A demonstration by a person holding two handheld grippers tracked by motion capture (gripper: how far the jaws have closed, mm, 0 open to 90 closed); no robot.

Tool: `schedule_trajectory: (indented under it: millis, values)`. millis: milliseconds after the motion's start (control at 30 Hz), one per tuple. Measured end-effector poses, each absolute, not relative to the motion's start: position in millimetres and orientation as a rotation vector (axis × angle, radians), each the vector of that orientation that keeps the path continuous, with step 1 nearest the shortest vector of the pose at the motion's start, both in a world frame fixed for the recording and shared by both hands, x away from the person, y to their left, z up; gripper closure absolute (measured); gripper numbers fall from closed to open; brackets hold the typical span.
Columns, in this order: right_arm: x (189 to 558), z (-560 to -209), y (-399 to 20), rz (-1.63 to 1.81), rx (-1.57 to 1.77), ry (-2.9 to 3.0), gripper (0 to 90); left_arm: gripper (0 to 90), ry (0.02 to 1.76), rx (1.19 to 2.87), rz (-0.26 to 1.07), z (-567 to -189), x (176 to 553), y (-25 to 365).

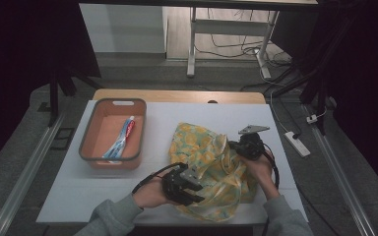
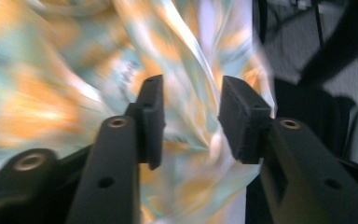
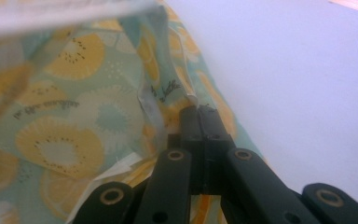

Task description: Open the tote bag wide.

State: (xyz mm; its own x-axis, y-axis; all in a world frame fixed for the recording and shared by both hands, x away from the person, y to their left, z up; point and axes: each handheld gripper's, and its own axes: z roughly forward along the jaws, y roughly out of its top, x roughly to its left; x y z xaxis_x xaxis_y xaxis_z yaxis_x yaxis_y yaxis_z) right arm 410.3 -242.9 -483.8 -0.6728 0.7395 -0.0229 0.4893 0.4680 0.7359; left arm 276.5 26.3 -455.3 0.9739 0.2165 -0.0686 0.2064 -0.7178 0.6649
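Bag (image 1: 211, 167): thin, crinkly, yellow fruit print, lying crumpled on white table (image 1: 78, 191), front centre-right
Right gripper (image 3: 198, 111): jaws together, pinching bag edge
Left gripper (image 2: 191, 119): jaws apart w/ a fabric fold between, not clamped yet
Risk: prob slippery fabric, fold could slide out b4 left closes; hard pull might yank it from right
Tray (image 1: 89, 156): orange, rounded, well left of bag, toothpaste (image 1: 121, 139) inside

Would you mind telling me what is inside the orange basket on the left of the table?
Inside the orange basket lies a single toothpaste tube, stretched along its floor. The near wall hides a strip of the floor behind it, so anything small there cannot be seen.
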Motion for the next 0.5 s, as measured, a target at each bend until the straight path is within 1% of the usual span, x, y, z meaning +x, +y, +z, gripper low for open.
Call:
schedule_trajectory:
  millis: [33,67,100,133,300,500]
  values:
    - [408,-482,-240,1.045,1.017,2.391,90.0,53.4,0.310,2.367,0.033,-450,277,31]
    - [406,-481,-238,1.052,1.004,2.392,90.0,52.3,0.333,2.337,0.048,-445,278,36]
    - [405,-480,-236,1.065,0.993,2.395,90.0,50.6,0.377,2.297,0.093,-435,279,46]
    - [403,-478,-235,1.079,0.984,2.400,90.0,48.0,0.377,2.297,0.093,-435,279,46]
    - [398,-475,-228,1.109,0.945,2.418,90.0,43.8,0.510,2.224,0.178,-419,285,69]
    - [395,-472,-221,1.138,0.925,2.417,90.0,42.9,0.606,2.162,0.191,-410,299,98]
